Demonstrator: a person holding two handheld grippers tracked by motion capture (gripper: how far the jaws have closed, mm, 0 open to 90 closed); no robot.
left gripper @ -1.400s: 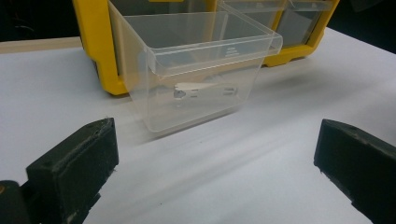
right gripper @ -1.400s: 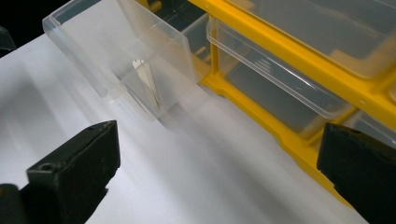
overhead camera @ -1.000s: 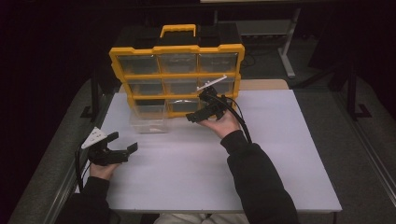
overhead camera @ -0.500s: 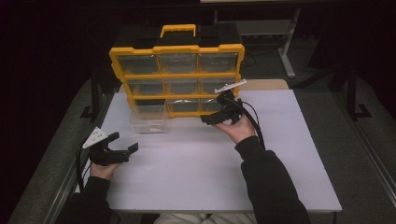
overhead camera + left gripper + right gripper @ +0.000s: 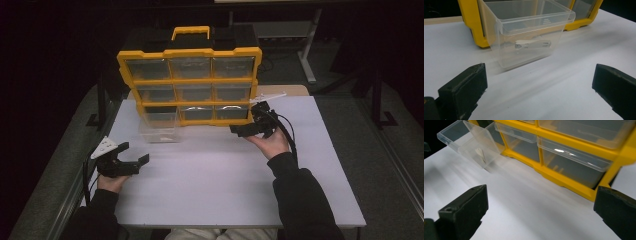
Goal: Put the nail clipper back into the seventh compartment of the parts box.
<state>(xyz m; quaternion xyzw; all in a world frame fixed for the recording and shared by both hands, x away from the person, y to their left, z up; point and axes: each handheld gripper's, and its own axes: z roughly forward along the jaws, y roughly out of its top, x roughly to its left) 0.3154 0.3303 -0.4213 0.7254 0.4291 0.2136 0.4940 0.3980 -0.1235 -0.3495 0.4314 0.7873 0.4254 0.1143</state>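
A yellow organizer cabinet (image 5: 190, 102) with clear drawers stands upright at the back of the white table (image 5: 220, 185). One clear drawer (image 5: 159, 126) is out and sits on the table in front of the cabinet's lower left slot. A small white part (image 5: 532, 44) lies inside that drawer (image 5: 529, 32). My left gripper (image 5: 134, 152) rests open near the table's left edge and faces the drawer; its view shows the open left gripper (image 5: 539, 82) empty. My right gripper (image 5: 239, 131) is open and empty, held just in front of the cabinet's lower right drawers (image 5: 574, 162).
The cabinet (image 5: 579, 140) has a black top with a yellow handle (image 5: 191, 32). A pale wooden surface (image 5: 292, 90) shows behind the table at the right. Dark floor and metal frame legs surround the table. The near half of the white tabletop is bare.
My right gripper has moved to the right along the cabinet's bottom row and a little toward the person. The left gripper and the drawer have stayed put.
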